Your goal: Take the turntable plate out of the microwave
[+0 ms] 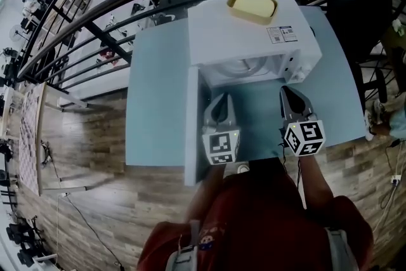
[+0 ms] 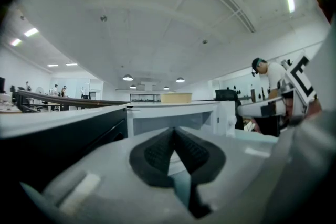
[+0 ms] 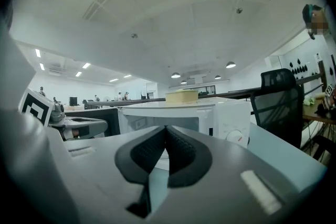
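**Both grippers closed before the open microwave — plate inside**

A white box-shaped microwave point(image 1: 254, 32) is seen standing on a light blue table top point(image 1: 158, 92), with its white door point(image 1: 192, 130) swung fully open at the left of the head view. The round clear glass turntable plate point(image 1: 244, 66) is seen lying flat on the floor of the oven cavity. A pale yellow shallow rectangular tray point(image 1: 252, 5) is set on the microwave's roof; whether anything lies in it cannot be told.

The left gripper point(image 1: 220, 97) and the right gripper point(image 1: 287, 91) are held side by side just in front of the opening — both pointed at it. In each gripper view the ribbed black pads are seen pressed together at the tips, with nothing gripped between them.
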{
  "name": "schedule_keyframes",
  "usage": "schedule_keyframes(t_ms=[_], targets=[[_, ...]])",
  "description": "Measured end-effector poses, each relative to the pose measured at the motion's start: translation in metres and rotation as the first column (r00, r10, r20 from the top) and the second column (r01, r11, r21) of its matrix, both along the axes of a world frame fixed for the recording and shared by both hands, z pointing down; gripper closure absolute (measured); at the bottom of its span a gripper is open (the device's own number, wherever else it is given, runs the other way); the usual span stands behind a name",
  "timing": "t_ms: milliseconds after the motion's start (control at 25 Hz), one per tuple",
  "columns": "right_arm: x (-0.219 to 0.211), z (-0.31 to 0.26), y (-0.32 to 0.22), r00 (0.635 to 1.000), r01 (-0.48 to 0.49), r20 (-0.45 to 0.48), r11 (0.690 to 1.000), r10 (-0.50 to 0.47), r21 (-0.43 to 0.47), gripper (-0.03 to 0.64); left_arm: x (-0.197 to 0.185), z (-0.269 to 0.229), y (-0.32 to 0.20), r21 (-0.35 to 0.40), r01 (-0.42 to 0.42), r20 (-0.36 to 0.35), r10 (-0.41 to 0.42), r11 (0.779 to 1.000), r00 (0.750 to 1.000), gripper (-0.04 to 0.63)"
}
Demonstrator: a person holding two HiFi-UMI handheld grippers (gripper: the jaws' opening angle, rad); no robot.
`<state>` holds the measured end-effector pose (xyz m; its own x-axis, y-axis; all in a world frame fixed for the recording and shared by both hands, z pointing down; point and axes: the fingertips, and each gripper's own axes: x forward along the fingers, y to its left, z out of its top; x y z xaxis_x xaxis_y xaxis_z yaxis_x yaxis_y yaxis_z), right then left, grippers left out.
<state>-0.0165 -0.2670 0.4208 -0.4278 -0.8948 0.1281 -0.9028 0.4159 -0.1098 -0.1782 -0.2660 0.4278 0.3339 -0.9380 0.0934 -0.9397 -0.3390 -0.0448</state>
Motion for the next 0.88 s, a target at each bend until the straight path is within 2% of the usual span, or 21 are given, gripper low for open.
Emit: schedule_keyframes(t_ms=[400, 760, 880], targets=[[-0.011, 0.024, -0.049, 0.999, 0.025, -0.021, 0.998, -0.026, -0.05, 0.617, -0.004, 0.025, -0.04, -0.025, 0.006, 0.024, -0.005, 1.0, 1.0, 0.595], [-0.009, 0.051, -0.079, 0.999, 0.021, -0.027, 0.993, -0.024, -0.112, 0.615, -0.002, 0.046, -0.059, -0.034, -0.009, -0.009, 0.008, 0.999, 1.0, 0.595], [-0.012, 0.064, -0.091, 0.999, 0.032, 0.016, 0.988, -0.03, -0.152, 0.615, -0.008, 0.054, -0.064, -0.046, 0.004, -0.002, -0.004, 0.999, 1.0, 0.595]])
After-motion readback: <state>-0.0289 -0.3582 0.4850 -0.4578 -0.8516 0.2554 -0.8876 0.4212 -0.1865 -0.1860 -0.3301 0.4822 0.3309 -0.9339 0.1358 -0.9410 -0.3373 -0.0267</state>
